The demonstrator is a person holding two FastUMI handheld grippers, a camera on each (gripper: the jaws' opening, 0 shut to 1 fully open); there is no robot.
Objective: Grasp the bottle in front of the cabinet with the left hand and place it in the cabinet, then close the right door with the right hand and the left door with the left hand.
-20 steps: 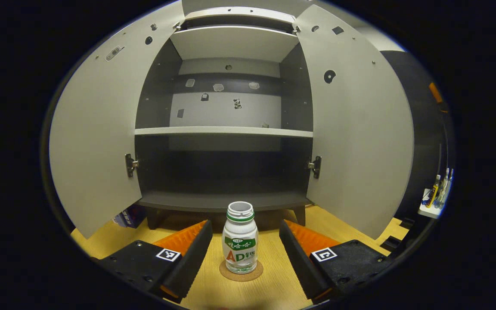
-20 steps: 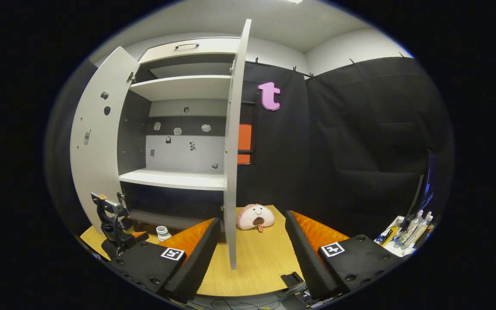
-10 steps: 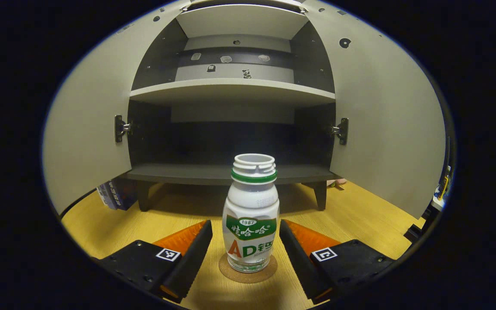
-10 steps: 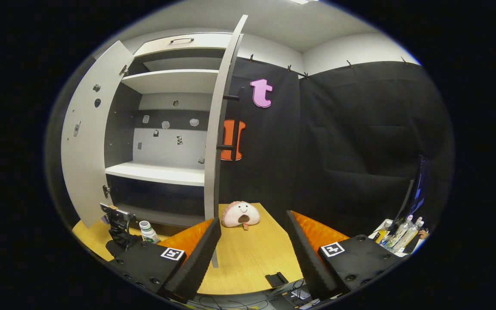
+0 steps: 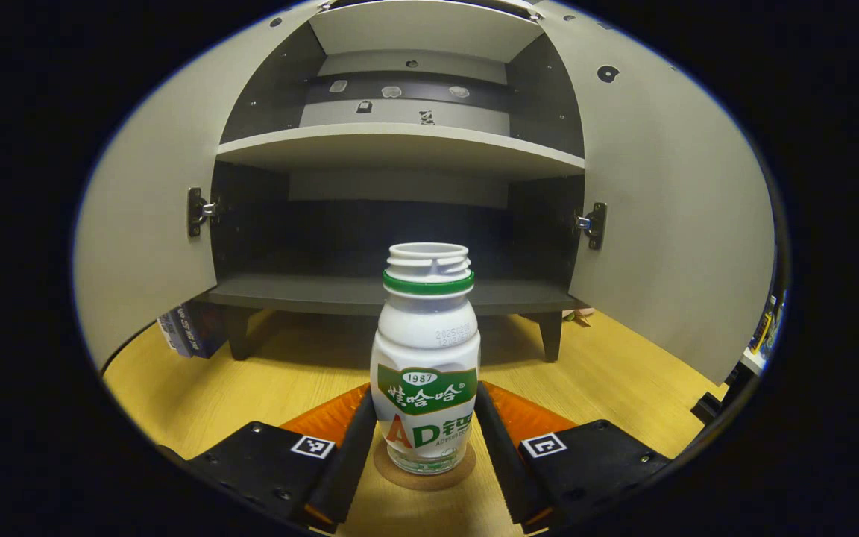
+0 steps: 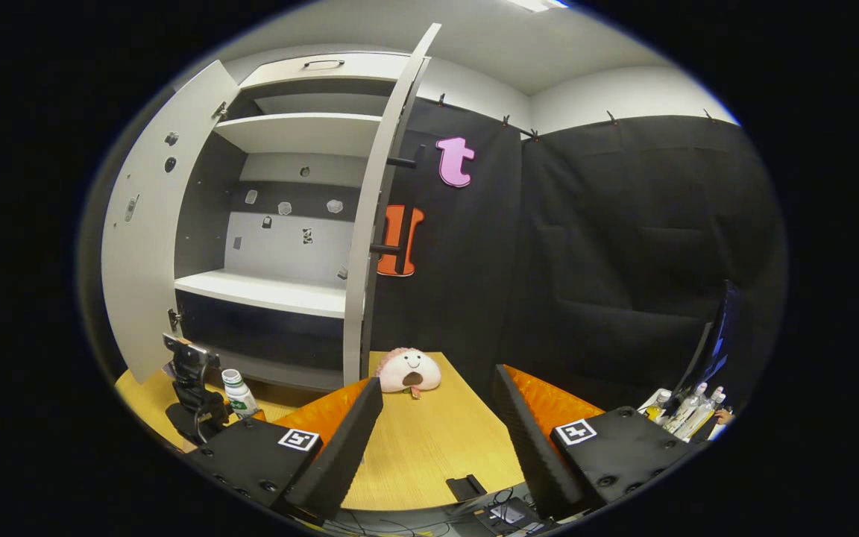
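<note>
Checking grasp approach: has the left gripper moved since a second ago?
Yes. The left gripper has advanced toward the cabinet; its fingers now flank the bottle on its coaster.

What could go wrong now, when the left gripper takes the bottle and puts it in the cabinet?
1. The bottle has no cap; tilting it might spill whatever is inside.
2. The left gripper holds it low, near the coaster, so the tall bottle may tip when lifted.
3. The bottom shelf sits above the table; a low lift could knock its edge.
</note>
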